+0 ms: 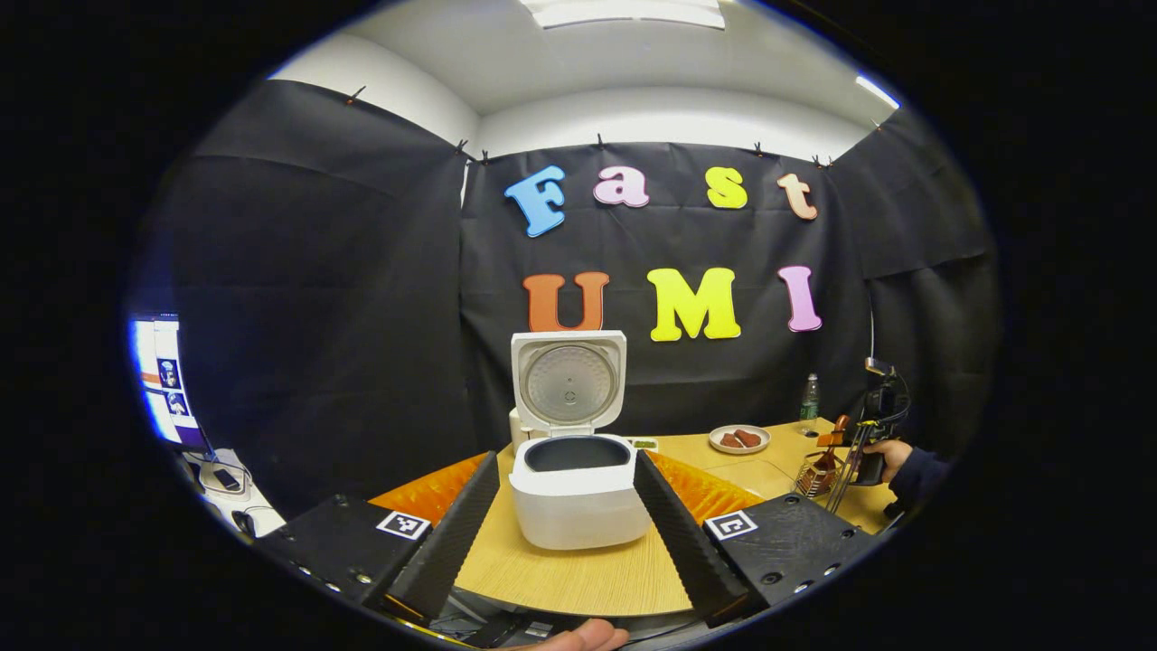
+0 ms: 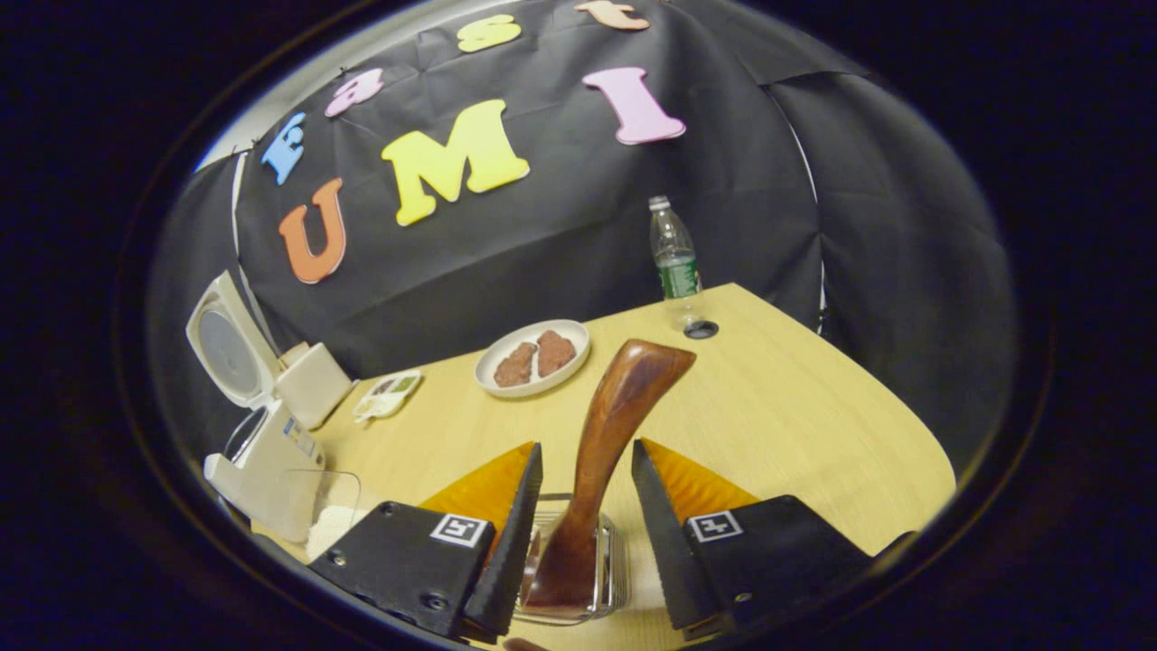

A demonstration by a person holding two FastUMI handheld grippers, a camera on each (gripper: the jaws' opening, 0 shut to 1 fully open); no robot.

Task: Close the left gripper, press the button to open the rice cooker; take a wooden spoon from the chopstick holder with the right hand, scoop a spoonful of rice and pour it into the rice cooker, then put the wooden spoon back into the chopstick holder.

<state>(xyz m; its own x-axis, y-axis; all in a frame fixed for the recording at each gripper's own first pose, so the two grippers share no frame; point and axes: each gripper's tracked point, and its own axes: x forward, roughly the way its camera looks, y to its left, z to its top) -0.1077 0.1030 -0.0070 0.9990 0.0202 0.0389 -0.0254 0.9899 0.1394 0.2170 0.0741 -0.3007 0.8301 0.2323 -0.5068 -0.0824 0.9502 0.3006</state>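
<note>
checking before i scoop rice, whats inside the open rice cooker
The rice cooker stands with its lid up. A dark inner pot shows inside; its near rim covers the bottom, so rice inside can't be ruled out.

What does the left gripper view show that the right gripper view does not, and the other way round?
Left gripper view: a monitor at the left edge, a ceiling light, the open left gripper framing the rice cooker, and a hand far right.
Right gripper view: a clear container of rice beside the rice cooker, and the open right gripper, its fingers either side of the wooden spoon in its chopstick holder.
Both: the white rice cooker, lid up, the plate of brown food, the water bottle and the wooden table.
</note>
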